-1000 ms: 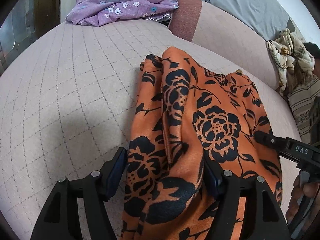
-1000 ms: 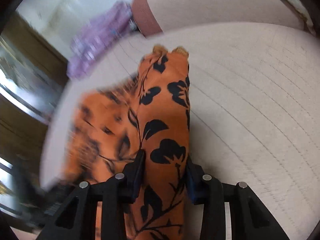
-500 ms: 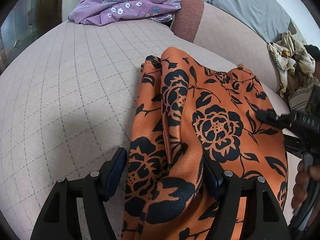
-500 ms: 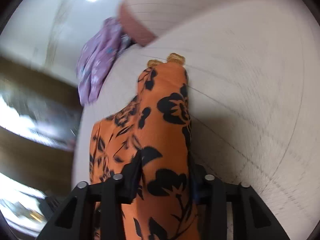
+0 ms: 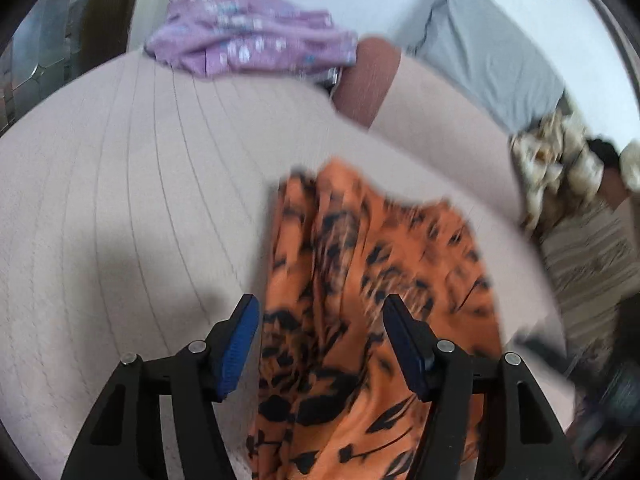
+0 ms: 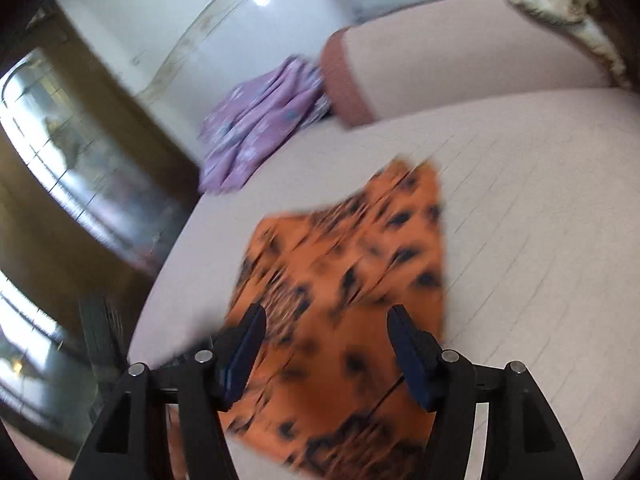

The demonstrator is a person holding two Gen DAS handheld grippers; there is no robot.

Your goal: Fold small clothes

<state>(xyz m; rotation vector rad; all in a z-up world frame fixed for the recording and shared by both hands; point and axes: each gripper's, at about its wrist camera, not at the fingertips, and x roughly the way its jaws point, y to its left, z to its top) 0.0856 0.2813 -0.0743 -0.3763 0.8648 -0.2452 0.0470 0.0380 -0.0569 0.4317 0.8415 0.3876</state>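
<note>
An orange garment with a black flower print (image 5: 372, 280) lies on the pinkish quilted mattress (image 5: 120, 200). Both views are blurred by motion. My left gripper (image 5: 320, 320) is open, its blue pads wide apart, and the cloth lies below and between them without being pinched. In the right wrist view the garment (image 6: 352, 272) lies flat as a folded patch on the mattress (image 6: 540, 240). My right gripper (image 6: 326, 332) is open above its near part and holds nothing.
A purple flowered cloth (image 5: 248, 48) is bundled at the far edge of the mattress, next to a reddish bolster end (image 5: 364, 76). A grey pillow (image 5: 492, 52) and crumpled cream clothes (image 5: 560, 168) lie at the right. A dark wooden cabinet (image 6: 60, 200) stands beyond the mattress edge.
Both grippers have opened and let go of the orange garment. Both have pulled up and back, and the garment now lies on the mattress.
</note>
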